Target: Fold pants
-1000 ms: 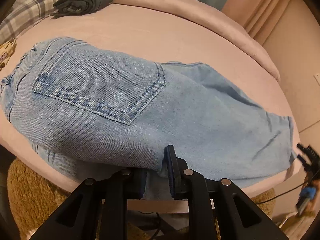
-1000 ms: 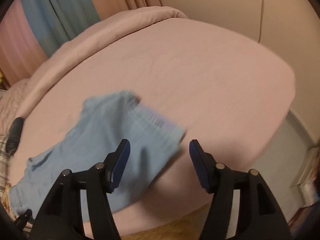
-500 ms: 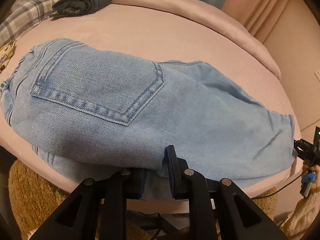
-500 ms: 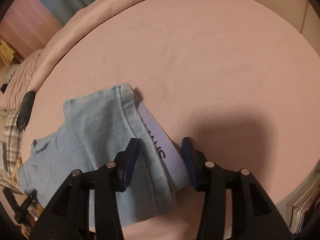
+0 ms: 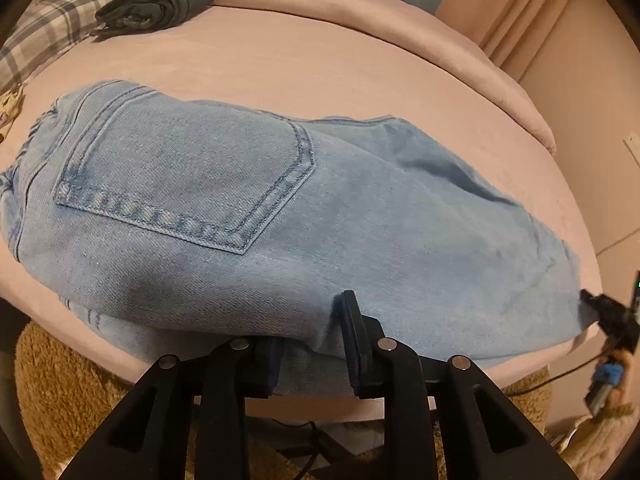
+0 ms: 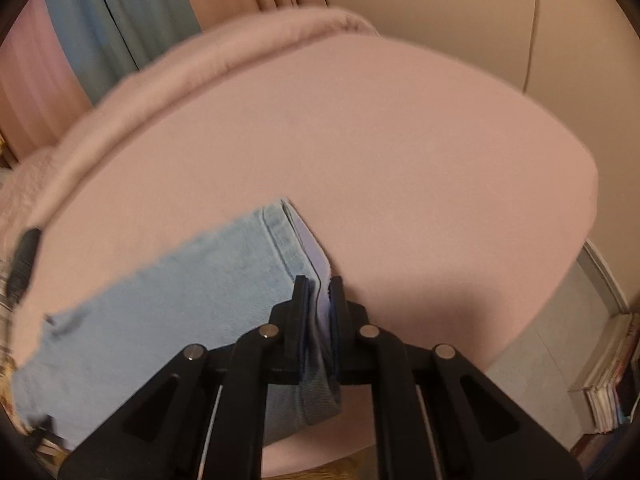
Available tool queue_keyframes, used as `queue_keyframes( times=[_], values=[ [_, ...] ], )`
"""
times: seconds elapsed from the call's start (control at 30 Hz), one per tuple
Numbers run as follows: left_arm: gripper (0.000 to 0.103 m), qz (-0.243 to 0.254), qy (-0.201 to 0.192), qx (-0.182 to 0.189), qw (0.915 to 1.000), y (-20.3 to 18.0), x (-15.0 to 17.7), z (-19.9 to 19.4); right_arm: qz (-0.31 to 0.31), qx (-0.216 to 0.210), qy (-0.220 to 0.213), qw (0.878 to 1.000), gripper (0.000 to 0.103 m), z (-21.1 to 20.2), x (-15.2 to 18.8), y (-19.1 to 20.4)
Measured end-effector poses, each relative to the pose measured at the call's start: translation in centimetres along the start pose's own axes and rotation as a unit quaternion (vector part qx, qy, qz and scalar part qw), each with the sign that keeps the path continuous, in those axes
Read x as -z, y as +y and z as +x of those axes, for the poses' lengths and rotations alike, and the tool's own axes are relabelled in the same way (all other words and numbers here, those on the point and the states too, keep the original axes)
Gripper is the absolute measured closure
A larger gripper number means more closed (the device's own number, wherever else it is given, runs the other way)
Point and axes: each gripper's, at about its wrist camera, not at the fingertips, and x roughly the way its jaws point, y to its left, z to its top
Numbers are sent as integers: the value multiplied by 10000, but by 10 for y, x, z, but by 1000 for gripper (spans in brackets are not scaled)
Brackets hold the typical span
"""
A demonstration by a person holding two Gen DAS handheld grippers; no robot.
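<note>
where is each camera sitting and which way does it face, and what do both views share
Left wrist: sits on the left gripper at the near edge of the pink bed, facing across the light blue denim jeans; its black fingers clamp the denim edge.
Right wrist: sits on the right gripper, facing along the hem end; fingers pinch the hem.
Shared: the jeans, the bed, and the right gripper at the left view's right edge.

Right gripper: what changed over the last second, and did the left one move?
The right gripper came down from open above the bed and shut on the hem end of the jeans. The left gripper stayed clamped on the denim near the back pocket; jeans lie unmoved.
</note>
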Motion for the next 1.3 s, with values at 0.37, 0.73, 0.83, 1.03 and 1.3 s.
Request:
queue_keyframes(
  times=[0.37,0.73,0.83,1.03,1.3],
  values=[
    [75,-108,-7,123,9999,6,-1,-2,-298,71,-15,9995,54,-6,-30,18],
    [75,-564,121,453,9973,19,-6,-5,-351,229,-216,9989,91,31,-50,49],
    [75,-612,101,524,9967,19,-7,-5,-343,155,-465,9982,91,15,-55,55],
    [75,-286,30,486,9984,3,0,-7,-539,526,-418,9963,91,32,-77,81],
    [60,-479,202,633,9966,16,0,-13,-496,547,-13,9973,65,63,-67,63]
  ],
)
